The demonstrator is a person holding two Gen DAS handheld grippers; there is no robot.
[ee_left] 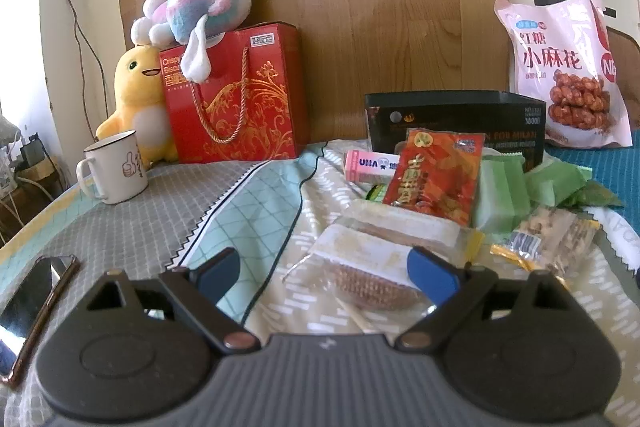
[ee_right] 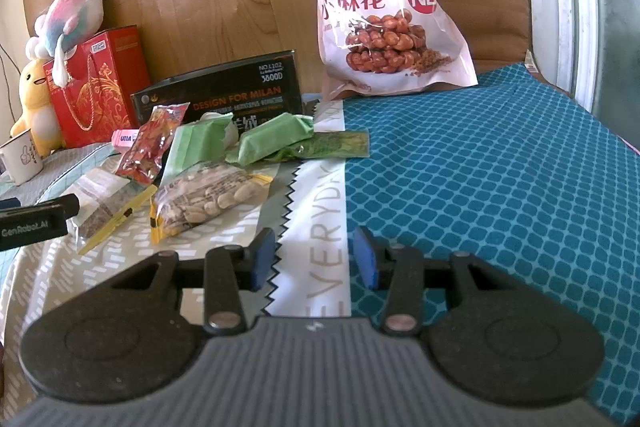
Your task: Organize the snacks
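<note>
While spread wide, left claw hovers over clear snack packet.

Right gripper, jaws parted, above the cloth's "EVERYDAY" strip. Left of the strip: peanut packet, red sachet, green wrappers. Behind those: black box. Beyond the strip: pink twist-snack bag.

Two plush toys, one mug, one red gift bag, one black box, one big pink snack bag, two green packets, one red packet, one peanut bag, two clear-wrapped cakes, one pink gum pack, one phone.
</note>
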